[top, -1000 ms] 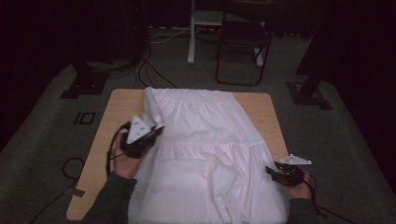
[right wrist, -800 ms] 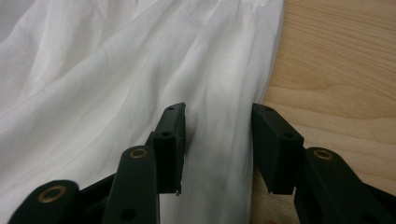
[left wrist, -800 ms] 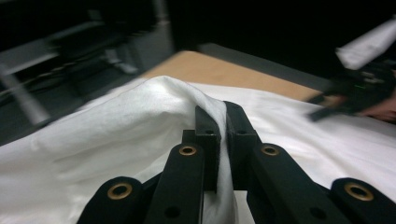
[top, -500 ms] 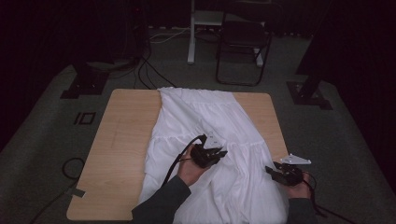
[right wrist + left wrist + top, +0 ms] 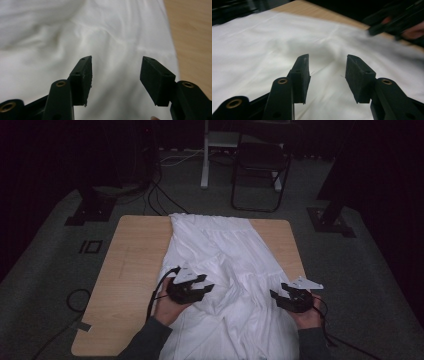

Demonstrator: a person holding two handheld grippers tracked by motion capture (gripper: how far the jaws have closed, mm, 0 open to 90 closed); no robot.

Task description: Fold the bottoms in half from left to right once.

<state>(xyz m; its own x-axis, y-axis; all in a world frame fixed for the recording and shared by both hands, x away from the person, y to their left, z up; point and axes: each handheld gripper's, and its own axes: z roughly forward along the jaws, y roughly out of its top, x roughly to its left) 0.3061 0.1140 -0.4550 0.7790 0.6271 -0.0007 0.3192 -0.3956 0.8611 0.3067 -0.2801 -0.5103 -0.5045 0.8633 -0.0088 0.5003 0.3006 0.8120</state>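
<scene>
A white garment (image 5: 225, 255) lies crumpled along the right half of a wooden table (image 5: 125, 270), its left side folded inward. My left gripper (image 5: 206, 288) hovers over the cloth's middle, pointing right; its jaws have just been opening. In the left gripper view the left gripper (image 5: 327, 61) stands open with nothing between the pads, only white cloth (image 5: 262, 50) below. My right gripper (image 5: 276, 296) is at the garment's right edge, pointing left. Its jaws have also just been opening; the right gripper (image 5: 116, 62) is open above the cloth (image 5: 112, 30), with nothing in it.
Bare wood (image 5: 192, 32) runs beside the garment's right edge. The other hand and gripper (image 5: 397, 22) show far off in the left gripper view. On the floor behind the table are a folding chair (image 5: 260, 170), cables (image 5: 155, 195) and stand bases (image 5: 90, 210).
The left gripper carried the garment's left edge across to the middle, folding it over, then let go and drew back slightly left. The right gripper shifted a little left, its jaws wider.
</scene>
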